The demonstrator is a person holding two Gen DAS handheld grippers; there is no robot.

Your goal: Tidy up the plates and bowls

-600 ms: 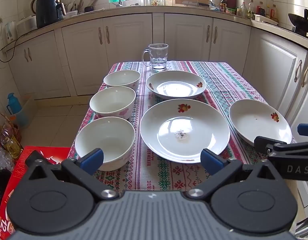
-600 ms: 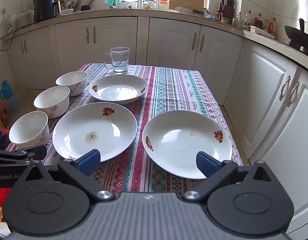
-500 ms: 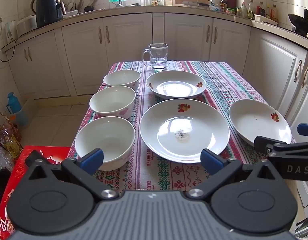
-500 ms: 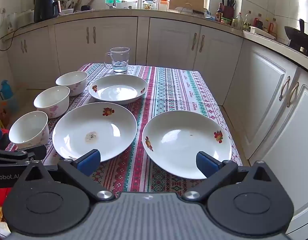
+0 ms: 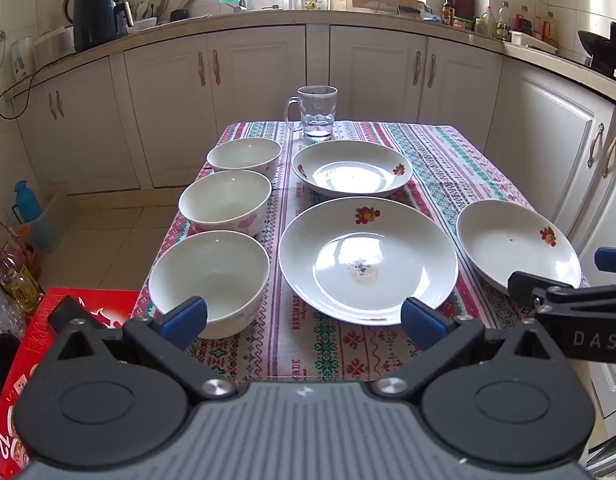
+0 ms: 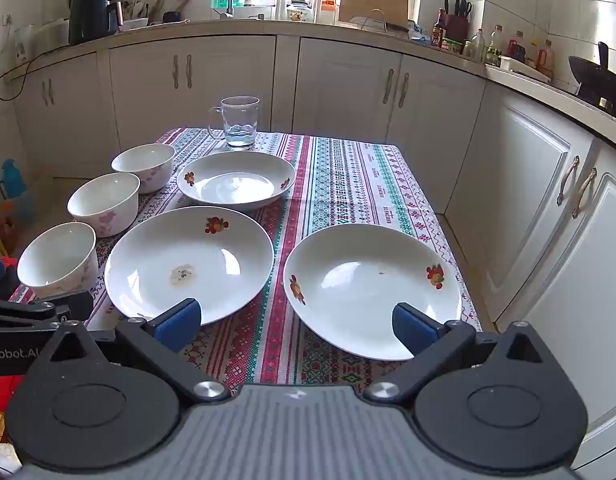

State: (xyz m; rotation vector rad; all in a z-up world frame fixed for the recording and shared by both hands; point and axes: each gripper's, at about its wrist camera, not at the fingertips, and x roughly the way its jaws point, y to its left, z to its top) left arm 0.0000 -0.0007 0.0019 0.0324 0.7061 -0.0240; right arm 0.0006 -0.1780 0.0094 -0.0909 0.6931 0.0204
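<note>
Left wrist view: left tool (image 5: pixel 304 318) released, empty; right tool (image 6: pixel 296 320) likewise; grip near bowl (image 5: pixel 210 280) by its rim; nest squarely.

Left gripper (image 5: pixel 304 322), right gripper (image 6: pixel 296 320): black arms, blue pads, silver screws, ribbed grey housing; white lettering at frame edges.
</note>
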